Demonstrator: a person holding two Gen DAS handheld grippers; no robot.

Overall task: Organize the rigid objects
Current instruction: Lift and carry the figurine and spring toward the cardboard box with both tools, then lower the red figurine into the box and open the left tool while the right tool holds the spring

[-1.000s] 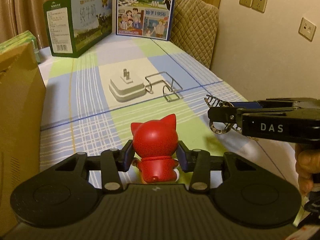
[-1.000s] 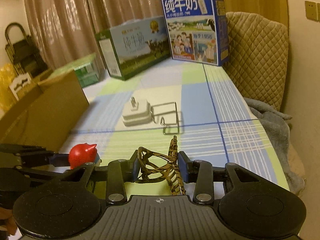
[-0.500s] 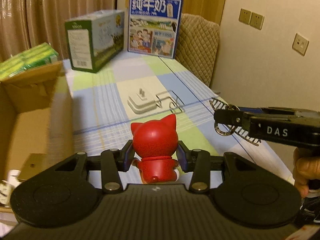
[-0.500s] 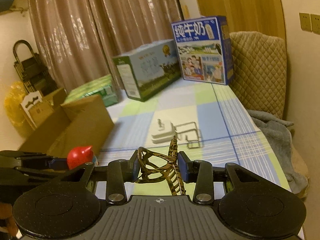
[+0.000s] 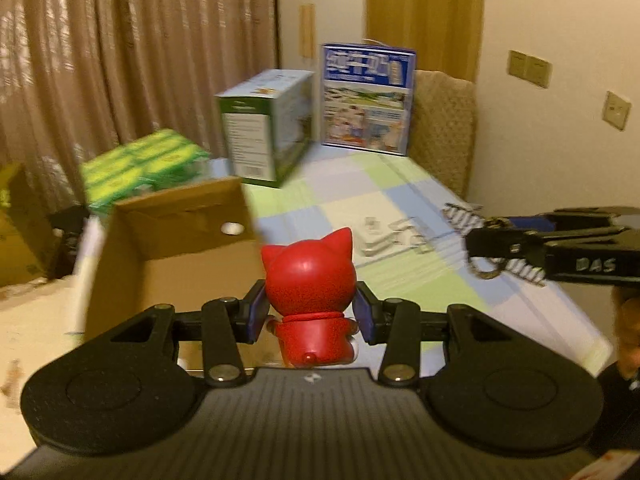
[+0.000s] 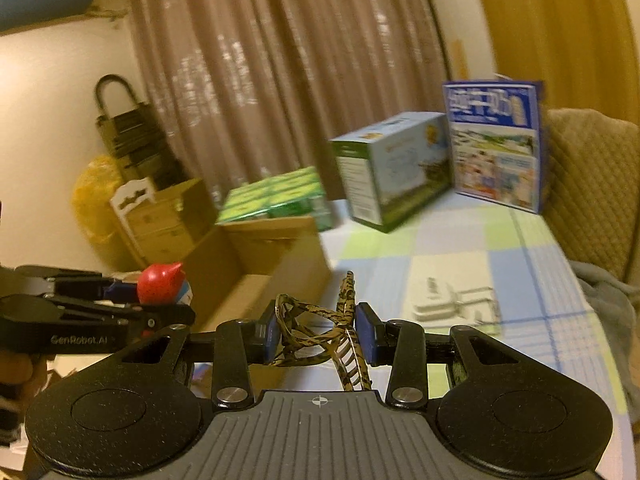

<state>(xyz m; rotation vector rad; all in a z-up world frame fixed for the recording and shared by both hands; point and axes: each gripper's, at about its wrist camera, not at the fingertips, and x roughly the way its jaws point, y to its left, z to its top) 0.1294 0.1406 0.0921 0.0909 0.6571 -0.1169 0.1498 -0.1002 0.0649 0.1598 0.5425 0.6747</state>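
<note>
My left gripper [image 5: 310, 312] is shut on a red cat figurine [image 5: 310, 280] and holds it in the air beside the open cardboard box [image 5: 176, 240]. It also shows in the right wrist view [image 6: 160, 280]. My right gripper [image 6: 318, 330] is shut on a leopard-print hair claw clip [image 6: 320, 328], held above the checked tablecloth [image 6: 520, 280]. The clip also shows in the left wrist view [image 5: 492, 244], to the right of the figurine. A white charger plug [image 6: 434, 300] and a bent wire stand [image 6: 478, 306] lie on the cloth.
A green-and-white milk carton box [image 5: 268, 124] and a blue milk box [image 5: 366, 100] stand at the table's far end. Green packs [image 5: 140, 164] sit behind the cardboard box. A quilted chair back [image 5: 444, 132] and wall are on the right. Curtains hang behind.
Both grippers have risen and swung left with their loads. The cardboard box opening has come into view under the left gripper. The plug and wire stand look farther away.
</note>
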